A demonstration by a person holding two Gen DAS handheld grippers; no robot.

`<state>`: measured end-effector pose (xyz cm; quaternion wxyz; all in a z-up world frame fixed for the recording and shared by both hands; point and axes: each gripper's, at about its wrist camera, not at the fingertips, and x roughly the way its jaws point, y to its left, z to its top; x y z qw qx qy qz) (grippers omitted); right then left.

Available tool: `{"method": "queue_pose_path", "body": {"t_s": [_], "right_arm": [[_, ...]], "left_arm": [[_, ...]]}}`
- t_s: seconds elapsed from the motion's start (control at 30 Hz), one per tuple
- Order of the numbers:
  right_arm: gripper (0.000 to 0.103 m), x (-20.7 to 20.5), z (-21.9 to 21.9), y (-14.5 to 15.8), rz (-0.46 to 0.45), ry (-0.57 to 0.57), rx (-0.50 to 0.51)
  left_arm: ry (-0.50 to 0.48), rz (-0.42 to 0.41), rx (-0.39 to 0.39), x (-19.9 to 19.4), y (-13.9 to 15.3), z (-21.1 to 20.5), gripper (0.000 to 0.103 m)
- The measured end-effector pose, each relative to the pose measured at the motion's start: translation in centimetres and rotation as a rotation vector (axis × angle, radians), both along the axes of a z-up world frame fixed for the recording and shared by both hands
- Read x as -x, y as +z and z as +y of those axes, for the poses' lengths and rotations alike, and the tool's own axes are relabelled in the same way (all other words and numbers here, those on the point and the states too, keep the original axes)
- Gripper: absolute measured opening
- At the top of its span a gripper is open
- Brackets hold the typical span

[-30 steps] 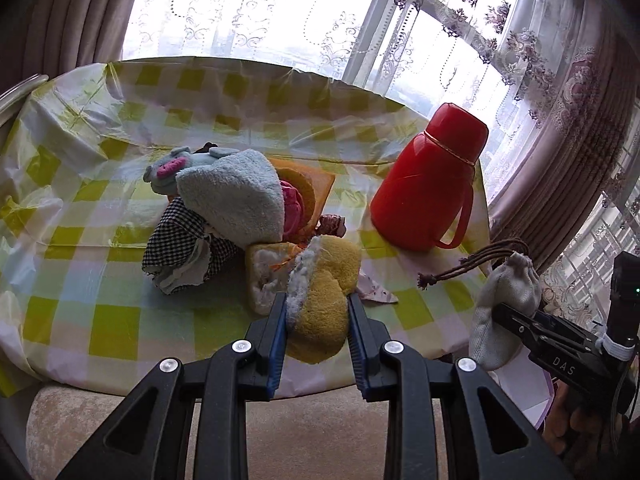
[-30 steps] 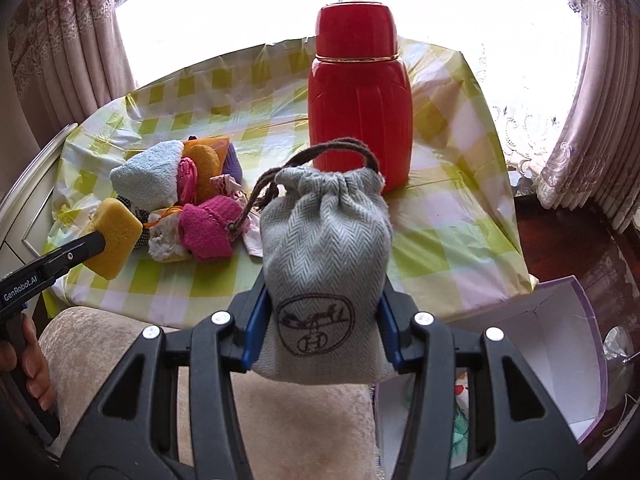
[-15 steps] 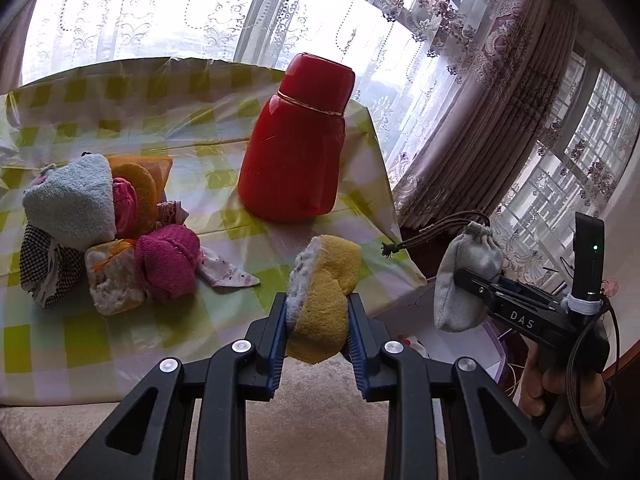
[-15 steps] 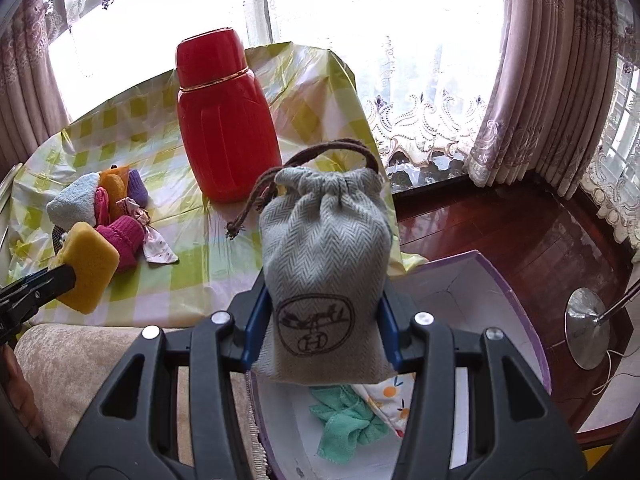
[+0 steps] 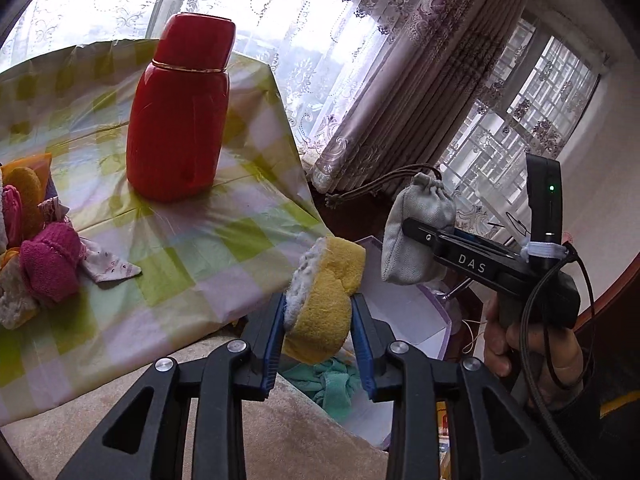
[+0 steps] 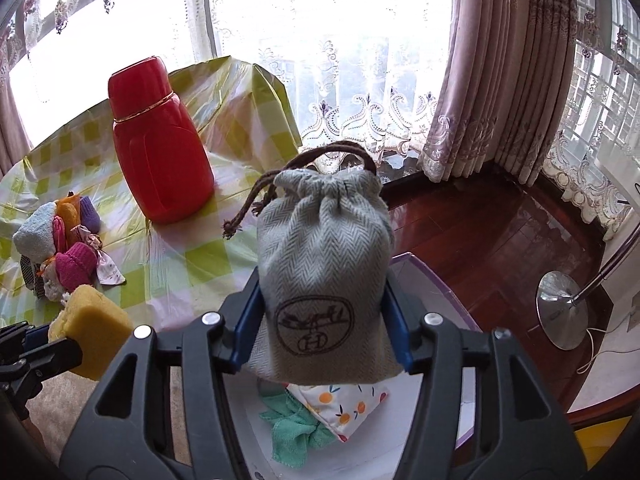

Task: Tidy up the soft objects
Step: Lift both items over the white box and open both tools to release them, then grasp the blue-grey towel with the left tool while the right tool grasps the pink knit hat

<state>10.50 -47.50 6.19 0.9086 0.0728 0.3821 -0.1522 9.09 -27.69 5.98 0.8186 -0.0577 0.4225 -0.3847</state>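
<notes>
My left gripper (image 5: pixel 318 322) is shut on a yellow sponge (image 5: pixel 324 300) and holds it in the air past the table's right edge, above a white box (image 5: pixel 416 312). My right gripper (image 6: pixel 322 320) is shut on a grey drawstring pouch (image 6: pixel 324 268) and holds it over the same box (image 6: pixel 436 292). The pouch also shows in the left wrist view (image 5: pixel 416 236), and the sponge in the right wrist view (image 6: pixel 92 332). A green cloth (image 6: pixel 292 432) and an orange-print pouch (image 6: pixel 340 404) lie in the box. A pile of soft items (image 6: pixel 64 248) sits on the table.
A tall red thermos (image 5: pixel 180 116) stands on the yellow-checked tablecloth (image 5: pixel 208 240). A beige cushioned seat (image 5: pixel 280 432) lies below the grippers. A floor lamp base (image 6: pixel 564 312) stands on the wood floor at right. Curtains (image 6: pixel 500 60) hang behind.
Both grippers have swung right, away from the table and over the box, carrying the sponge and the pouch. The soft pile has slid to the left edge of both views.
</notes>
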Motion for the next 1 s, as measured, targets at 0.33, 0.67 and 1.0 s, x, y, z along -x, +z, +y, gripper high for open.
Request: {"method": "queue_pose_path", "body": {"t_s": [0.33,0.67,1.0], "right_arm": [[0.074,-0.1,0.2,0.2,-0.005,0.007,-0.006],[0.074,-0.5,2.6,0.1,-0.006,0.069,-0.015],[0.085,-1.3,7.5,1.0,-0.039,0.151,0.041]], "left_arm": [[0.023,-0.03,-0.042,0.0,-0.1,-0.1,0.073],[0.098,-0.104,-0.126,0.3,0.5,1.4,0.073],[0.334,-0.228,-0.293,-0.1,1.4,6.0,0.089]]}}
